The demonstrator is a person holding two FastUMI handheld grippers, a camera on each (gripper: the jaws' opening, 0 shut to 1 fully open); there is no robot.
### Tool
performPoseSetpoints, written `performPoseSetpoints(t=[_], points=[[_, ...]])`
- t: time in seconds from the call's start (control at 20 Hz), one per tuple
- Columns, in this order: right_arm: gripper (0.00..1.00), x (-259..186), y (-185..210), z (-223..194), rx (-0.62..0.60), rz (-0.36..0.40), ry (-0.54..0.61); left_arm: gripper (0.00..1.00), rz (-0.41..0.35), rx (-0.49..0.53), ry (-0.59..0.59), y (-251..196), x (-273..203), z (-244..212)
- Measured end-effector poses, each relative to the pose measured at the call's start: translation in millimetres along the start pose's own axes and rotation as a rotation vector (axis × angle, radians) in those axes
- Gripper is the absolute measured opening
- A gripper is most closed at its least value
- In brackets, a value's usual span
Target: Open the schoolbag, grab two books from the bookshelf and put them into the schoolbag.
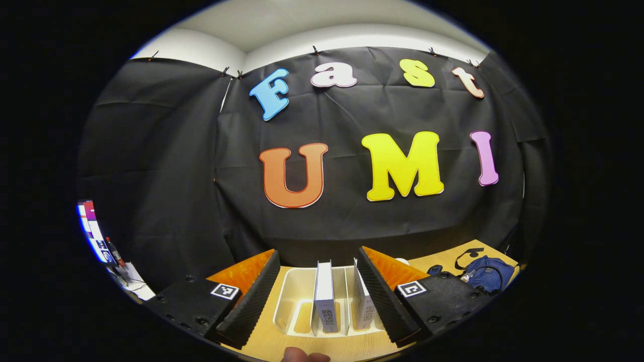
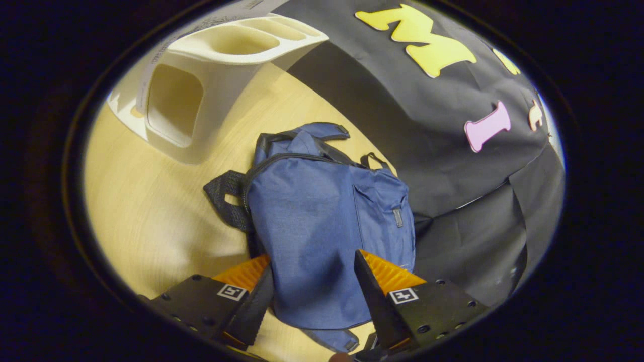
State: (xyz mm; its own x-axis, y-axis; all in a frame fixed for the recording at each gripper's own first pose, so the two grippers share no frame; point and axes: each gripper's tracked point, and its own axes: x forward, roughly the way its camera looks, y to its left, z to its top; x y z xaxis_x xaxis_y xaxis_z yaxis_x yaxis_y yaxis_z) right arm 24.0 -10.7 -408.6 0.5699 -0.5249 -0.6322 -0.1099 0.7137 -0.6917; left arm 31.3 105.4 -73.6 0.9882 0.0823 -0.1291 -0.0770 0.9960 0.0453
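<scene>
Both claws hanging open, one over the books, one over the schoolbag.

The left gripper is hovering with fingers spread above the white bookshelf, two upright books standing between them. The right gripper is gaping over the blue schoolbag, lying zipped on the wooden table beside the shelf.

left hand-held gripper: jaws apart | right hand-held gripper: jaws apart
</scene>
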Motion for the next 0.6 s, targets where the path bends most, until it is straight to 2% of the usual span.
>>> performPoseSetpoints(t=[0.05, 0.15, 0.3, 0.4, 0.55, 0.6], points=[[0.91, 2, 2, -3, 0.007, 0.016, 0.011, 0.98, -0.004, 0.000, -0.002, 0, 0, 0], [0.77, 6, 11, -4, 0.034, 0.078, 0.030, 0.98, -0.006, -0.004, -0.002, 0, 0, 1], [0.34, 2, 0, 0, 0.015, 0.097, 0.036, 0.98, -0.009, -0.016, 0.000, 0, 1, -1], [0.04, 1, -4, -3, 0.028, 0.159, 0.049, 0.98, -0.014, -0.028, 0.002, -2, 3, -1], [0.04, -8, -23, 4, 0.062, 0.250, 0.040, 0.98, -0.015, -0.040, 0.012, -4, 7, -5], [0.00, -12, -32, 6, 0.075, 0.270, 0.031, 0.98, -0.018, -0.044, 0.017, -6, 8, -7]])
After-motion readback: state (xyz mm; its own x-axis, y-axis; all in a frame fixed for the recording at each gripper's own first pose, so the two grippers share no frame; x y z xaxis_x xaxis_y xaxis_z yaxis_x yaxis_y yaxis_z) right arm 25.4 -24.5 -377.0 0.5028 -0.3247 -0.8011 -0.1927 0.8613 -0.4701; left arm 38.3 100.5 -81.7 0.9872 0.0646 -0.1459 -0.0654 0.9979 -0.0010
